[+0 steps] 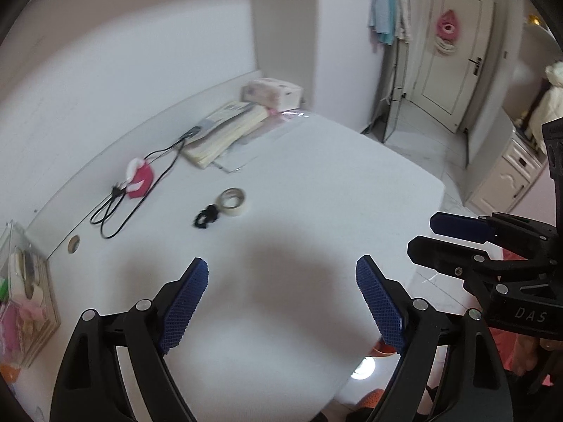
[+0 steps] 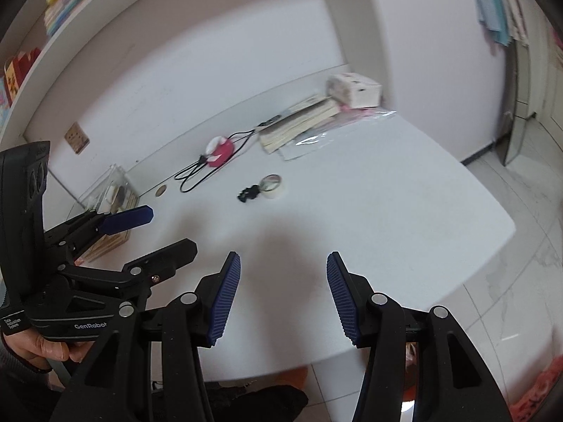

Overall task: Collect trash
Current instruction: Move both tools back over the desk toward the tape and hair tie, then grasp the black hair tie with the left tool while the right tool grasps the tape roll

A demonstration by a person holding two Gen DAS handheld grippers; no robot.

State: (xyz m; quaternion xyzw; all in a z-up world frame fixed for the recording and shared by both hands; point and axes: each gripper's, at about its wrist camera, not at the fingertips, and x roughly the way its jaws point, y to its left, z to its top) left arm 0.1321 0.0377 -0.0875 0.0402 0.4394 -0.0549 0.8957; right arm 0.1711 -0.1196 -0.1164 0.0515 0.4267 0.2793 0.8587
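Observation:
A white table [image 1: 316, 183] holds a small black crumpled item [image 1: 206, 215] next to a roll of tape [image 1: 232, 201]; both also show in the right wrist view, the black item [image 2: 248, 193] and the tape [image 2: 272, 184]. A red and white packet [image 1: 139, 179] lies on a black cable [image 1: 116, 211] further left. My left gripper [image 1: 281, 281] is open and empty above the near table edge. My right gripper [image 2: 283, 277] is open and empty beside it. Each gripper shows in the other's view, the right one [image 1: 440, 235] and the left one [image 2: 165, 232].
Books [image 1: 228, 130], a clear plastic bag [image 1: 267, 137] and a tissue pack [image 1: 272, 93] lie at the table's back. A clear box of items [image 1: 24, 302] stands at the left edge. A door [image 1: 454, 52] and clothes rack [image 1: 394, 35] are at the right.

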